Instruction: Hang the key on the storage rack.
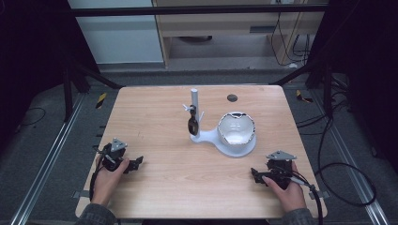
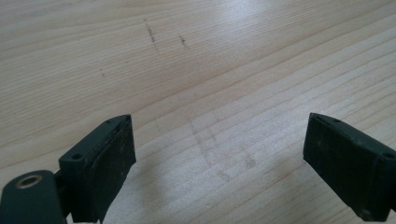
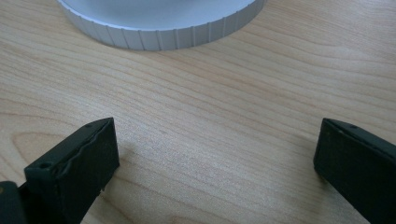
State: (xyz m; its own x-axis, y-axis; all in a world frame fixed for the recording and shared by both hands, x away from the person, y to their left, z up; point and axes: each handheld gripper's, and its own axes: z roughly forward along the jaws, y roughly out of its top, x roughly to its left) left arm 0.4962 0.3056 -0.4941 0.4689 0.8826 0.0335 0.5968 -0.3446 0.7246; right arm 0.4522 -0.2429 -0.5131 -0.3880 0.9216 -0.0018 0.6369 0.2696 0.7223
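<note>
A white stand (image 1: 220, 140) sits at the table's middle, with an upright post (image 1: 194, 101) and a round base holding a shiny bowl-like dish (image 1: 236, 127). A dark spoon-like piece (image 1: 191, 123) hangs from the post. My left gripper (image 1: 137, 163) rests near the table's left front, held by a hand, jaws wide apart with bare wood between them (image 2: 219, 154). My right gripper (image 1: 255, 174) rests at the right front, also open, pointing toward the stand; the ribbed rim of the white base (image 3: 159, 35) lies ahead of its jaws.
The wooden table (image 1: 159, 187) has a small dark round grommet (image 1: 232, 98) near its far edge. Cables (image 1: 347, 187) trail off the right side. Metal rails and dark floor surround the table.
</note>
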